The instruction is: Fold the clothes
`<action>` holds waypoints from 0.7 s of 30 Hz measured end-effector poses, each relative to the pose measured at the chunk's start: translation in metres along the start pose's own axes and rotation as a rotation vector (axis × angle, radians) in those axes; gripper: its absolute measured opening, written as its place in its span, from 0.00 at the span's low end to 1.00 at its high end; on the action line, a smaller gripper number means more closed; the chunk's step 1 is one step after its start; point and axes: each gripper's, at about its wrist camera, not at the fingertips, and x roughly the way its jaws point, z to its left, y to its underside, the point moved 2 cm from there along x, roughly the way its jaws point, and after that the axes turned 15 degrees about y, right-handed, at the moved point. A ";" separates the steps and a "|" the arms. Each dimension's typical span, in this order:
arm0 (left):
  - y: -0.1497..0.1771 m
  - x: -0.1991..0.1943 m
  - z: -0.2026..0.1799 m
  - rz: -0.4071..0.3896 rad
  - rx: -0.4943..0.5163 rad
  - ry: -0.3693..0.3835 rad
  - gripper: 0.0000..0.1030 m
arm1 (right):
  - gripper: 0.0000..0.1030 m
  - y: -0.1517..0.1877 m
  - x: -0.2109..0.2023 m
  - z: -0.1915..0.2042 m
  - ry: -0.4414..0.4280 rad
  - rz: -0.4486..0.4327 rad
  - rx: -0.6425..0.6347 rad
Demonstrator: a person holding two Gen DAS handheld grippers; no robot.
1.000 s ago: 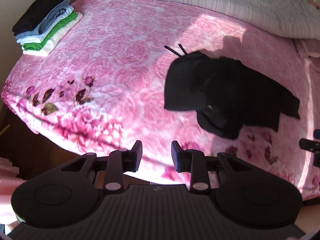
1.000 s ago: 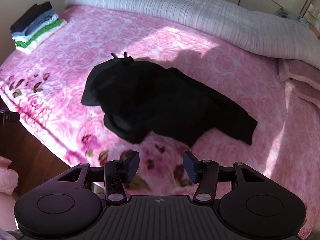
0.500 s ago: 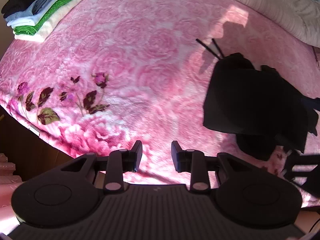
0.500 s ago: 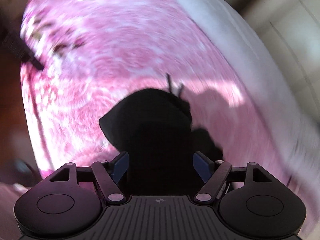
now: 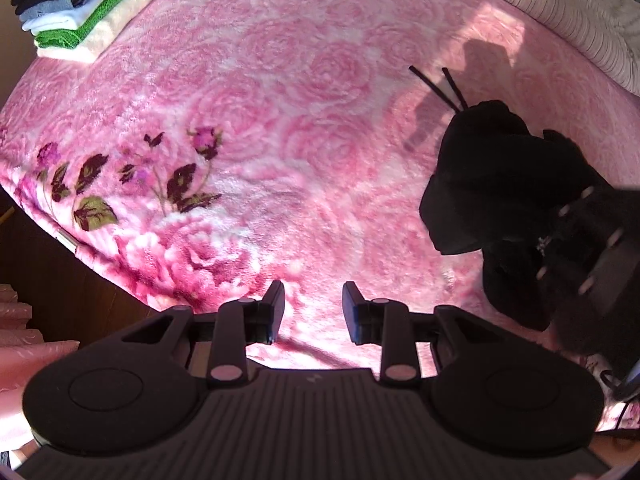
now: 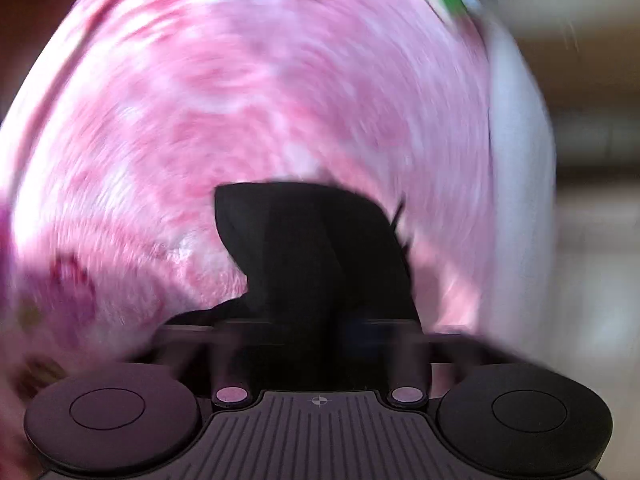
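A crumpled black hooded garment (image 5: 480, 184) lies on the pink rose blanket (image 5: 280, 120), with two drawstrings (image 5: 438, 88) poking out toward the back. My left gripper (image 5: 314, 312) hovers open over the blanket's front edge, well left of the garment, with nothing between its fingers. My right gripper (image 5: 580, 240) shows blurred at the far right, pressed down onto the garment. The right wrist view is smeared by motion. There the black garment (image 6: 312, 240) fills the space at my right gripper (image 6: 328, 332), and its fingertips merge with the dark cloth.
A stack of folded clothes (image 5: 92, 4) in black, grey, white, green and cream sits at the bed's back left corner. A striped white quilt (image 5: 560, 4) runs along the back. The bed's edge drops to a dark floor (image 5: 60, 280) at front left.
My right gripper has swung down fast onto the black garment, and its fingers have drawn inward. My left gripper has drifted left and closer to the blanket, still open.
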 end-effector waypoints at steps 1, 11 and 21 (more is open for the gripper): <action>0.000 -0.001 -0.006 -0.005 -0.001 -0.003 0.26 | 0.01 0.005 0.000 -0.026 -0.063 0.024 0.154; -0.010 0.008 -0.116 -0.043 0.117 0.037 0.26 | 0.01 0.293 -0.052 -0.317 -0.023 0.248 1.745; 0.013 0.053 -0.227 -0.002 0.305 0.089 0.27 | 0.53 0.594 -0.137 -0.265 0.150 0.941 2.040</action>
